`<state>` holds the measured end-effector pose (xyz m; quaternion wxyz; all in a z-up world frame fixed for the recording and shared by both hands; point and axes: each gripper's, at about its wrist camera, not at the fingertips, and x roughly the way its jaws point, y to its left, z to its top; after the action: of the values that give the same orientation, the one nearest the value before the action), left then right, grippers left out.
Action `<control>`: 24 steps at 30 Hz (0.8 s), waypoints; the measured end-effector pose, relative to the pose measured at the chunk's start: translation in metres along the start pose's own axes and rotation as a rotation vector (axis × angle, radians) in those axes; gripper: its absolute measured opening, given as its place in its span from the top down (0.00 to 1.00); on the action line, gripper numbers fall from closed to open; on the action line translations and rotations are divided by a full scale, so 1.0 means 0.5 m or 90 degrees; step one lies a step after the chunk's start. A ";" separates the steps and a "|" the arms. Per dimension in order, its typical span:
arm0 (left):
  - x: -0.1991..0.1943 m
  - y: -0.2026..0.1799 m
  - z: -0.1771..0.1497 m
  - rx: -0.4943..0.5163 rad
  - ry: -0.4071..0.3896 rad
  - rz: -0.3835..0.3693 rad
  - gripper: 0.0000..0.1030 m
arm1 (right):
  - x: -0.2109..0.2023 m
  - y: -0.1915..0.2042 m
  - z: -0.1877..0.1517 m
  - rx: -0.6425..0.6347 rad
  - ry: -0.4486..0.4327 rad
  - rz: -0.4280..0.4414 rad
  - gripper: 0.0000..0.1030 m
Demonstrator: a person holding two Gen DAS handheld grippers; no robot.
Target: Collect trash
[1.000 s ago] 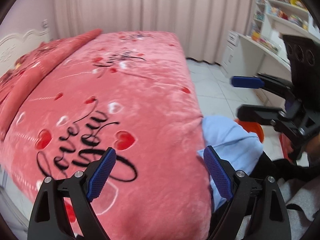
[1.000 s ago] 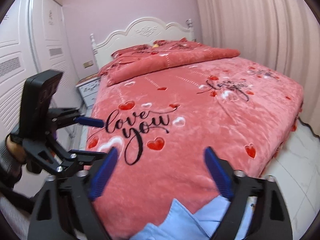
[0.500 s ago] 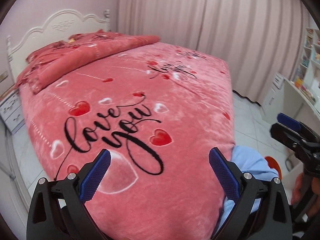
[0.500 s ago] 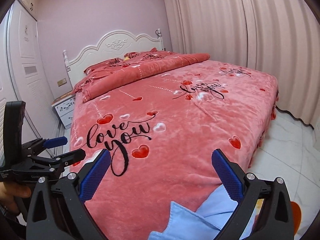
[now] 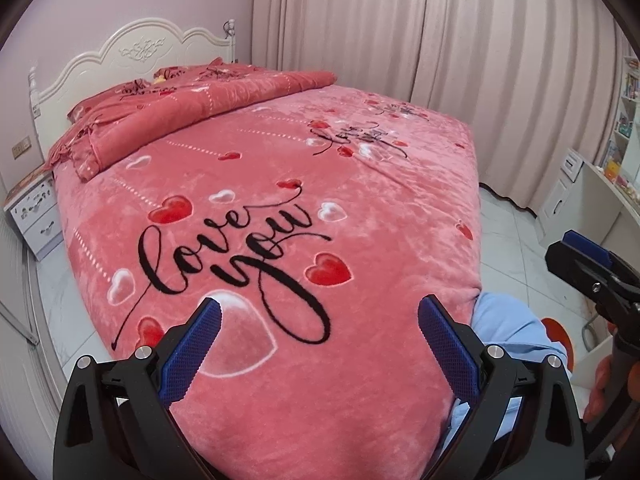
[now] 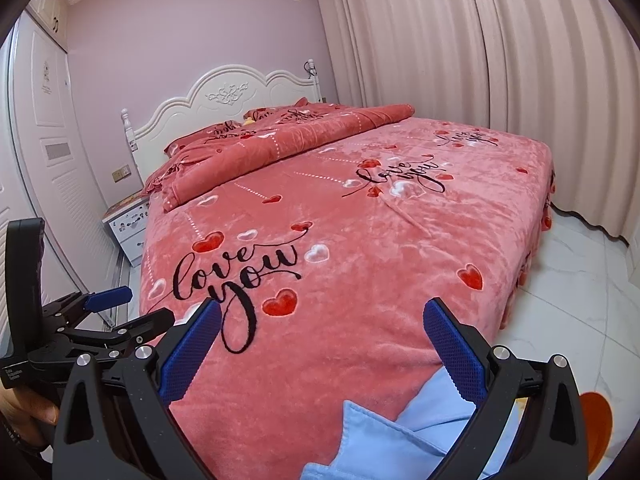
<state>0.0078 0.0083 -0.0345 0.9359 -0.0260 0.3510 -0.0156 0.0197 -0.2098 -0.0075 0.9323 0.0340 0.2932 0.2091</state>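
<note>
No trash shows in either view. My left gripper (image 5: 319, 308) is open and empty, held above the foot of a bed with a pink "love you" blanket (image 5: 280, 184). My right gripper (image 6: 322, 308) is open and empty over the same blanket (image 6: 360, 220). The left gripper also shows at the left of the right wrist view (image 6: 132, 306), jaws apart. The right gripper shows at the right edge of the left wrist view (image 5: 576, 252). A small yellow object (image 6: 249, 121) lies by the pillows; I cannot tell what it is.
A folded quilt (image 5: 200, 112) and white headboard (image 5: 132, 52) lie at the far end. A white nightstand (image 6: 128, 228) and wardrobe doors (image 6: 48, 160) stand left. Curtains (image 6: 500, 80) line the right wall. A light blue sleeve (image 6: 400, 440), an orange object (image 6: 596, 424) on the tiled floor, and a white desk (image 5: 600, 192) are near.
Both grippers swung left and tilted up, so the whole bed and headboard came into view. The jaws stayed open and empty.
</note>
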 end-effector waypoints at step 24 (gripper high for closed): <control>-0.023 -0.008 0.015 0.017 -0.053 0.025 0.06 | 0.010 0.006 -0.009 0.001 0.011 0.008 0.04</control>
<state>0.0040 0.0050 -0.0211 0.9499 -0.0068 0.3123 -0.0008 0.0197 -0.2053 -0.0133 0.9283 0.0351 0.3011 0.2151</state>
